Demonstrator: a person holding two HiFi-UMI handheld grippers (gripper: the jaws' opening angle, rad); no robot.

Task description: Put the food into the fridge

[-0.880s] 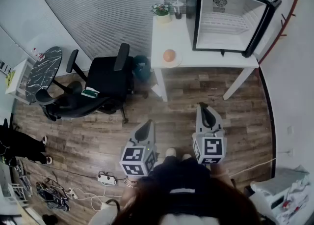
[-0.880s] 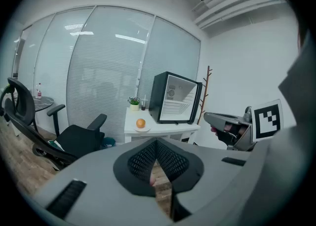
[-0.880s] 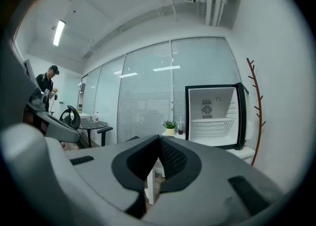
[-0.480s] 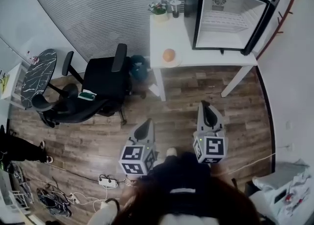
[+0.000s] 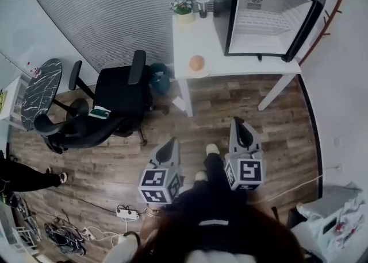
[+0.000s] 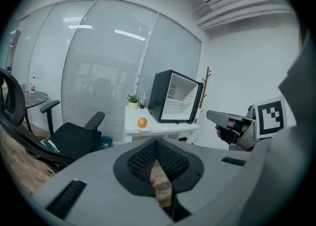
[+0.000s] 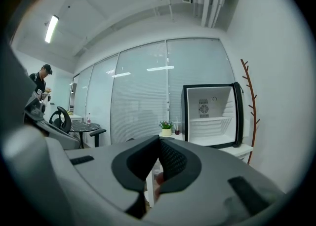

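Note:
An orange (image 5: pixel 197 62) lies on a small plate on the white table (image 5: pixel 241 65), left of the black mini fridge (image 5: pixel 264 15). The fridge door (image 5: pixel 305 26) is swung open and the white inside looks bare. Both grippers hang over the wooden floor, well short of the table. My left gripper (image 5: pixel 167 151) is shut and empty; its own view shows the orange (image 6: pixel 142 122) and fridge (image 6: pixel 175 96) beyond its closed jaws (image 6: pixel 157 144). My right gripper (image 5: pixel 241 131) is also shut with nothing in it (image 7: pixel 159 143), and it faces the fridge (image 7: pixel 212 114).
A potted plant (image 5: pixel 184 10) and a cup (image 5: pixel 202 4) stand at the table's back. A black office chair (image 5: pixel 115 95) and a teal bin (image 5: pixel 161 78) are left of the table. A power strip and cables (image 5: pixel 123 213) lie on the floor. A coat rack (image 7: pixel 249 116) stands by the right wall.
The person has stepped towards the table, one foot now forward between the grippers. Chair and table sit slightly lower left in view. Both grippers stay shut.

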